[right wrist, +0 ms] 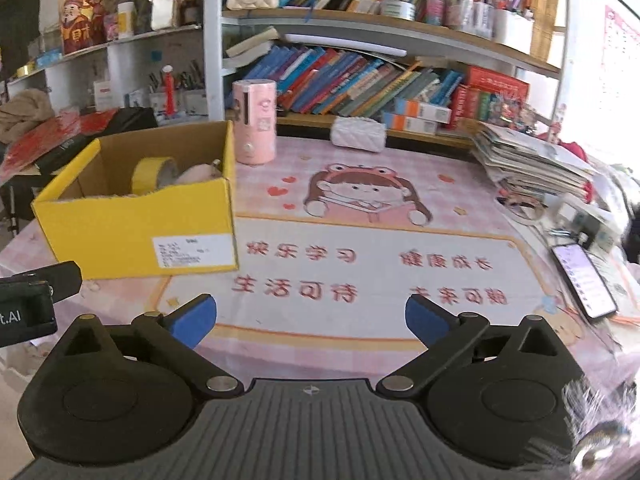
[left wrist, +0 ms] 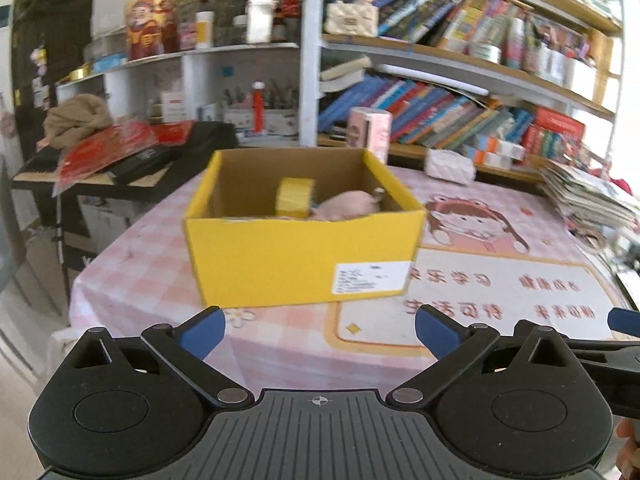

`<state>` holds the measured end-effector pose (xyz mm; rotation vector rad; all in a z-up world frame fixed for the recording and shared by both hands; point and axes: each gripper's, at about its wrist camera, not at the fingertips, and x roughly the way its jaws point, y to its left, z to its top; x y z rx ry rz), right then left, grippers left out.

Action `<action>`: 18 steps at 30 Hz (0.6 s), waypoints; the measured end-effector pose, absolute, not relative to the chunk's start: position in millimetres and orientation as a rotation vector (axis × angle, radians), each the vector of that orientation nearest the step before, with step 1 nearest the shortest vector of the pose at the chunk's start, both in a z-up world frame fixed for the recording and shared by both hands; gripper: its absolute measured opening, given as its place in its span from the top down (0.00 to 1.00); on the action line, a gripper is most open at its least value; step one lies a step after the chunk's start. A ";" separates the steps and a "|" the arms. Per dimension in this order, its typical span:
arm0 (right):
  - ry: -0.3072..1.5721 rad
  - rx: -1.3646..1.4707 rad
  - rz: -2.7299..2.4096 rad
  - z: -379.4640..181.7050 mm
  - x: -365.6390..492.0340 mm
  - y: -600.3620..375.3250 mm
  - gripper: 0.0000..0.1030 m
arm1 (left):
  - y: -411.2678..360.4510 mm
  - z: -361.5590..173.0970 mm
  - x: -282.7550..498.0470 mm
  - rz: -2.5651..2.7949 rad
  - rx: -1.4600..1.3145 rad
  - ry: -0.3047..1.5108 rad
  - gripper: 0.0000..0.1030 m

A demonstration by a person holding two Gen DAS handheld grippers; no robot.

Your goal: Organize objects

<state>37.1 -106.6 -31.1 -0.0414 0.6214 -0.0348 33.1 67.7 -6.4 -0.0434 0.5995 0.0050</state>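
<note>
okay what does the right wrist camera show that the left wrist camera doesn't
Only the right wrist view shows the lit black smartphone at the table's right edge and the pink mat's whole cartoon girl. Only the left wrist view shows the black side table with its red packets. Both share the open yellow cardboard box holding a yellow tape roll, the pink cylindrical canister, and an open, empty gripper: right, left.

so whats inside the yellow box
Inside the yellow box: a roll of yellow tape standing on edge and a pale pink object beside it. The front wall hides the box floor and their lower parts.
</note>
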 end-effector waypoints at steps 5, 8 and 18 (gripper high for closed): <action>0.624 -0.026 -0.094 -31.9 26.7 -121.3 0.00 | 51.9 -7.1 30.1 -0.038 -0.007 0.600 0.01; 0.630 -0.011 -0.119 -33.3 22.7 -128.1 0.00 | 43.5 -8.6 27.6 -0.055 0.023 0.601 0.00; 0.636 -0.033 -0.149 -34.6 20.4 -137.2 0.00 | 23.0 -12.4 29.5 -0.020 0.084 0.619 0.00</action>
